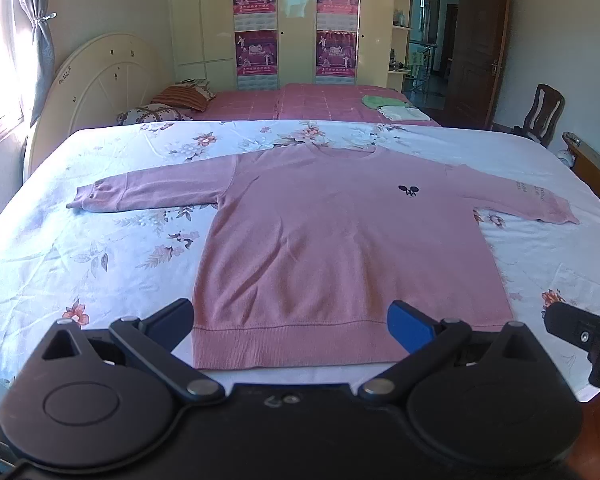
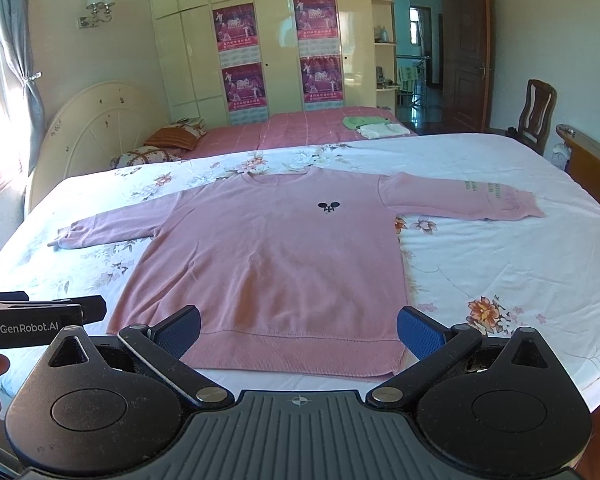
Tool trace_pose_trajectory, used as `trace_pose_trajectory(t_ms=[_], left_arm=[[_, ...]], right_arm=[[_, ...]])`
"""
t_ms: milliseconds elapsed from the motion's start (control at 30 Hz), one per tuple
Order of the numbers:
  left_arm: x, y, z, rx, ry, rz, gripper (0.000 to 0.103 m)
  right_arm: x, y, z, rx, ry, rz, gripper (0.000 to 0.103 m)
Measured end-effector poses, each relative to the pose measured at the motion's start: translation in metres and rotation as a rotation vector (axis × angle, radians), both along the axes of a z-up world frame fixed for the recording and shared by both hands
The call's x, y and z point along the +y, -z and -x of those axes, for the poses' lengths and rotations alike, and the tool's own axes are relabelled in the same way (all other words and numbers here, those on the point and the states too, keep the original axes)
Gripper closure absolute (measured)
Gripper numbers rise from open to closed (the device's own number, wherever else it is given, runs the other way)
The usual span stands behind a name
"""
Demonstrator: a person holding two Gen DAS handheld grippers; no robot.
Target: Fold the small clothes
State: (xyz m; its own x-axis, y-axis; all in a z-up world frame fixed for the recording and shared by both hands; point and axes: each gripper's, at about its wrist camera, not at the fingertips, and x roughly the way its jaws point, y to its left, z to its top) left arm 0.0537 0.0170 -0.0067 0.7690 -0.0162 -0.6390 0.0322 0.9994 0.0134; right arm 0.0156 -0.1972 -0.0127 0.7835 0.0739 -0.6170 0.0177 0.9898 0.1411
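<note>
Left gripper: jaws spread wide, nothing between them; blue-padded fingers hovering just short of the hem. Also seen from the right wrist view, at the lower left edge, as a black bar marked GenRobot.AI.

Right gripper: jaws likewise wide apart, empty; poised near the lower hem, right-hand finger just beside the hem's corner. Contact with the cloth not discernible.

Pink sweater: long-sleeved, laid flat and face up on the bed, hem toward the cameras, round neckline at the far end. Both sleeves stretched outward to either side. Small dark emblem on the chest; faint lettering on one sleeve, unreadable.

Floral sheet: white with pink and orange blooms, covering the near bed beneath the sweater.

Second bed: pink checked cover, beyond the first. Folded green and white cloths on its far right part; pillows by the cream headboard.

Wardrobe: cream, four magenta posters on its doors.

Wooden chair: near the open doorway, right of the beds.
</note>
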Motion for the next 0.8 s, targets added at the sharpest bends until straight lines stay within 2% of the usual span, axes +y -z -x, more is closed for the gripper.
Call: trace_pose_trajectory(t_ms=[800], left_arm=[[0.041, 0.026, -0.109, 0.041, 0.014, -0.007, 0.000]], right_arm=[[0.021, 0.026, -0.112, 0.041, 0.088, 0.054, 0.000]])
